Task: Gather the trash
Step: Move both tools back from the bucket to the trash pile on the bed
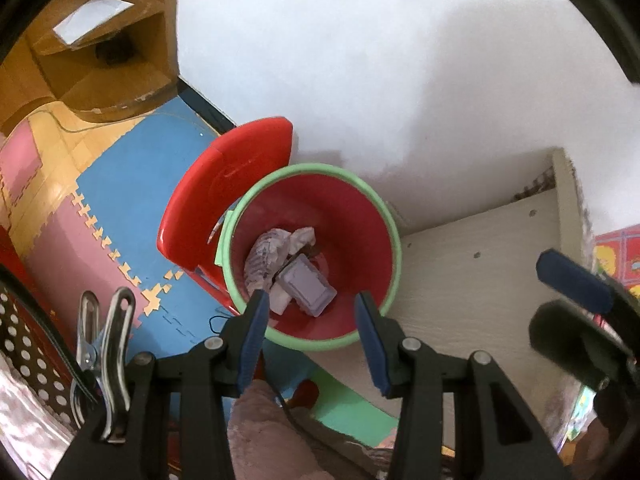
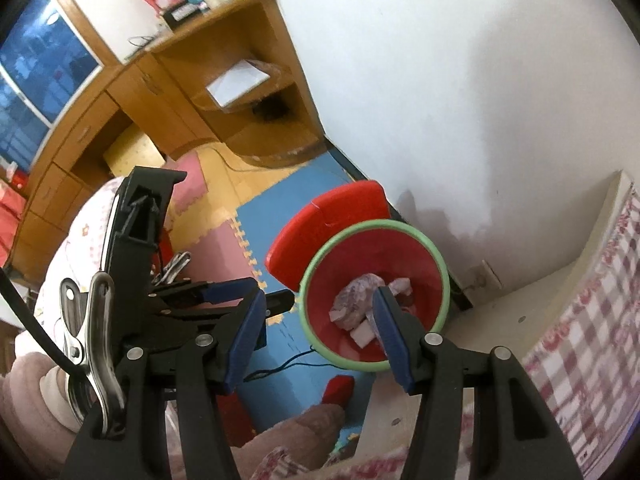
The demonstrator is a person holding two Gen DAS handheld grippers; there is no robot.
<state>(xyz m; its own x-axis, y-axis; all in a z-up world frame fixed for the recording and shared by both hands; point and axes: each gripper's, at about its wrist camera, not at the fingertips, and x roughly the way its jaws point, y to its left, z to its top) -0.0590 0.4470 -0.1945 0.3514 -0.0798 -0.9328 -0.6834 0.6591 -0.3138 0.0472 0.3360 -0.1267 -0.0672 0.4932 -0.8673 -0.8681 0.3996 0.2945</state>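
A red trash bin [image 1: 360,216] with a green rim stands on the floor by the white wall; it also shows in the right wrist view [image 2: 424,264]. Inside lie crumpled paper [image 1: 268,256], a pale purple plastic box [image 1: 306,286] and a white scrap [image 1: 280,300]. The crumpled paper shows in the right wrist view too [image 2: 356,296]. My left gripper [image 1: 312,336] hangs open and empty above the bin's near rim. My right gripper [image 2: 320,332] is open and empty above the bin's left side. The other gripper [image 2: 224,292] shows at the left of the right wrist view.
The bin's red lid [image 1: 224,200] stands open behind it. A cream bed frame board [image 1: 480,272] lies to the right, with a checked bedcover [image 2: 580,320]. Foam puzzle mats [image 1: 132,200] cover the floor. A wooden desk [image 2: 160,92] stands beyond. A black cable [image 2: 288,364] runs over the mat.
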